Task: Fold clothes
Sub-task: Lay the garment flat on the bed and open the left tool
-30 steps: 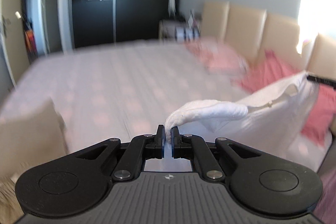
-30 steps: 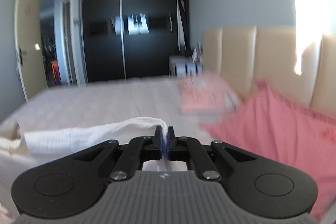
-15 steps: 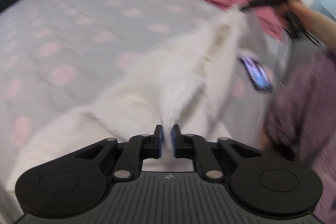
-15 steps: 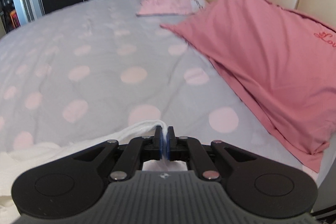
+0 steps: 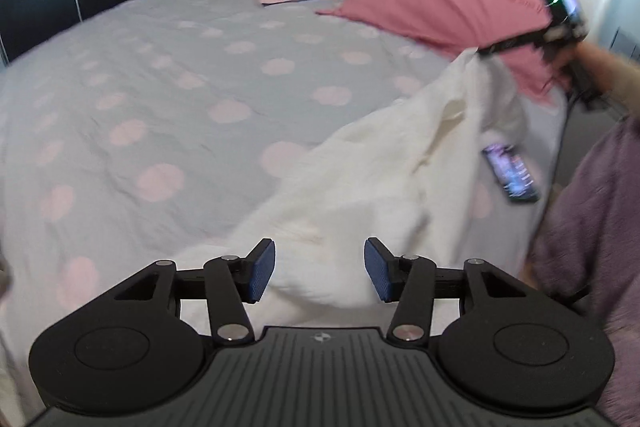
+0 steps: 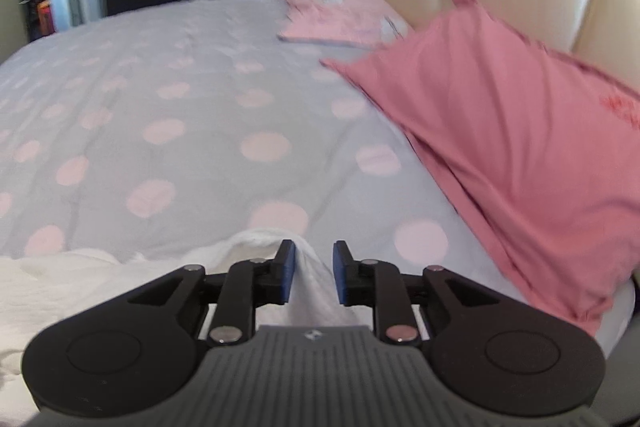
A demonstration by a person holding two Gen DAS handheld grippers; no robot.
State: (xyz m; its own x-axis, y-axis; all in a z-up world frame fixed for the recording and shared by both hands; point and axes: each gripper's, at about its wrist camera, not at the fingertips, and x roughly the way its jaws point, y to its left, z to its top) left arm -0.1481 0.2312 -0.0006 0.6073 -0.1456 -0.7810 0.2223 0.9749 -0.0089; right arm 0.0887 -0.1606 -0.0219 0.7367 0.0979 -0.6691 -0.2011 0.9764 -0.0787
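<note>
Left gripper [image 5: 319, 269]: I read its jaws as standing wide apart, and they have just been opening. The blue pads [image 5: 262, 269] press on nothing.
Between the left jaws: a fold of the white garment [image 5: 360, 195] lies in the gap, loose, clear of both pads as far as I can see.
Right gripper [image 6: 314, 273]: its jaws are parted a little, and they too have just been opening. From my left wrist camera I also see this gripper ahead and to the right, with a person's hand around its handle.
Between the right jaws: a ridge of the white garment rises in the gap. It lies against the left pad; the right pad stands apart from it, so I count no grip.
White garment: it runs from the left jaws away to the right jaws as one long, rumpled sheet, settled on the dotted bedspread [image 5: 168, 99].
Ahead of the jaws: bare bedspread, then a pale pink folded cloth [image 6: 336, 17] near the headboard.
Right of the jaws: a deep pink pillow [image 6: 516, 139], apart from the garment.
Phone [image 5: 511, 173]: just beyond the garment's right edge, lying on the bed.
</note>
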